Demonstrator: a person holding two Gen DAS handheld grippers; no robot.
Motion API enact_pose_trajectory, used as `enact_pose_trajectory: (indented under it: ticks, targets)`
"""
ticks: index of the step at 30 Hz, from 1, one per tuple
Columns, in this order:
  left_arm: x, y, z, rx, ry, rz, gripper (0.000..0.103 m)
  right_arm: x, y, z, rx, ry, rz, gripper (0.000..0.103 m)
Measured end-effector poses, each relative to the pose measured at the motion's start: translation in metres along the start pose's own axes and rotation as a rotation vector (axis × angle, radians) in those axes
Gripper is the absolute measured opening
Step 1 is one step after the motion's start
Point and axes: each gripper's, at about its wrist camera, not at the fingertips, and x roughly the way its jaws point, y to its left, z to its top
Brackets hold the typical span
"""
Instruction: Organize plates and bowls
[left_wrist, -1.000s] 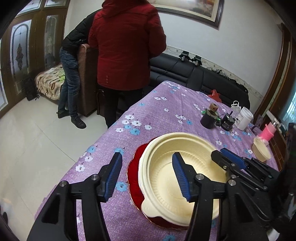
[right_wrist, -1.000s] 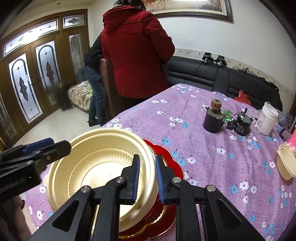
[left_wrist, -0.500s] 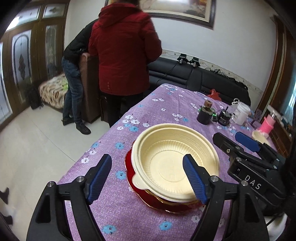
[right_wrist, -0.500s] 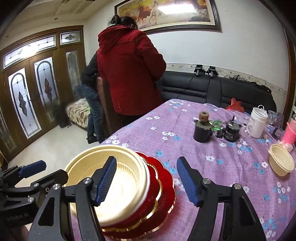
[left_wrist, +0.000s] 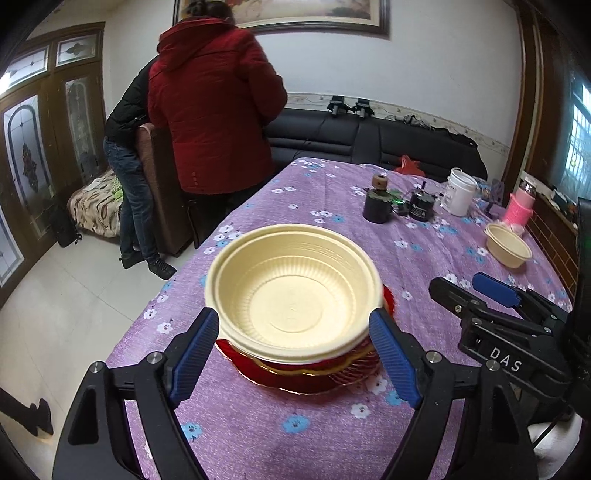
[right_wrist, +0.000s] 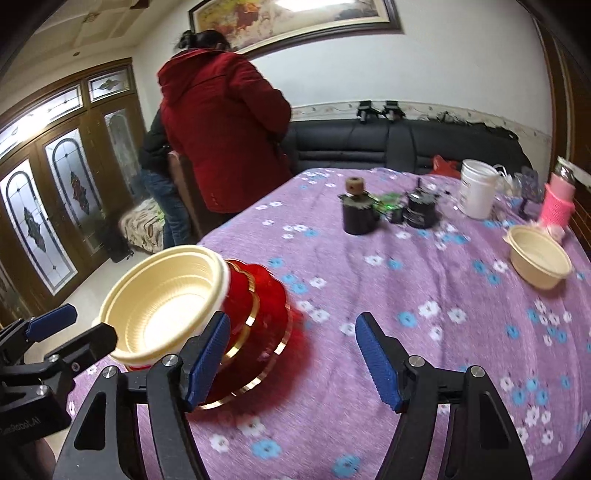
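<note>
A table (left_wrist: 303, 435) under a purple cloth printed with small flowers carries everything. In the left wrist view, near its centre lies a stack of red plates (left_wrist: 306, 376) topped by a large cream bowl (left_wrist: 295, 295). At two o'clock sits a small cream bowl (left_wrist: 508, 249). At one o'clock stand two dark cylinders (left_wrist: 376, 205), a white tub (left_wrist: 460, 192) and a pink bottle (left_wrist: 521, 203).

Cream bowls nested on red plates

Large ribbed cream bowl (left_wrist: 295, 295) sits upright atop stacked gold-rimmed red plates (right_wrist: 258, 325); a smaller cream bowl (left_wrist: 508, 249) stands well apart from that stack.
</note>
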Motion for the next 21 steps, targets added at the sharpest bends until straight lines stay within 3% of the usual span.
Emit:
enact_pose_trajectory:
  ticks: [21]
  targets:
    - [0.006,-0.098,-0.013,0.206,0.055,-0.032,0.083,-0.029,-0.087,-0.029,0.151,0.014,-0.045,0.078]
